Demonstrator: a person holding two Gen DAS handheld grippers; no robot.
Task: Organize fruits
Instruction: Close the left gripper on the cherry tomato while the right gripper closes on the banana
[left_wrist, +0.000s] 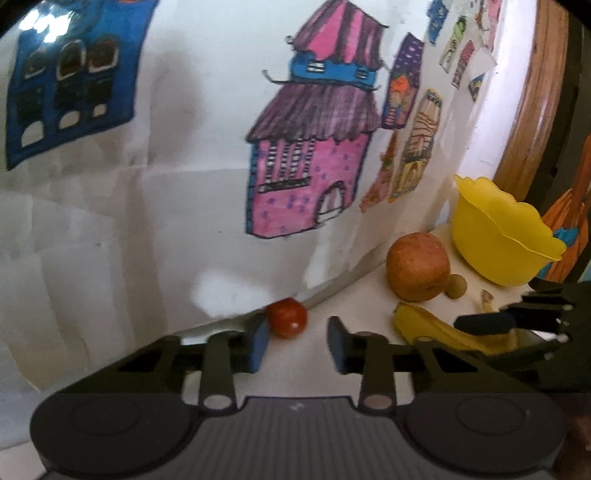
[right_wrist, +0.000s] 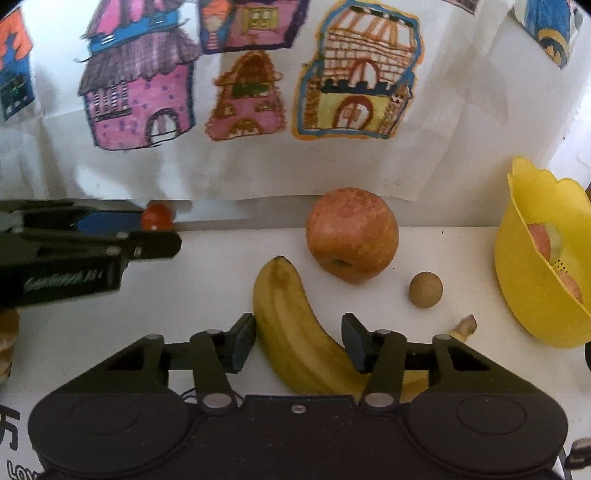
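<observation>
Right gripper jaws spread wide, straddling banana on white table, not clamped. Left gripper also wide, empty, small red fruit just ahead by the far wall. Apple behind banana; small brown round fruit right of it; yellow bowl far right, fruit inside.

The left gripper is held low and level, jaws parted. The right gripper sits low too, jaws spread wide.
</observation>
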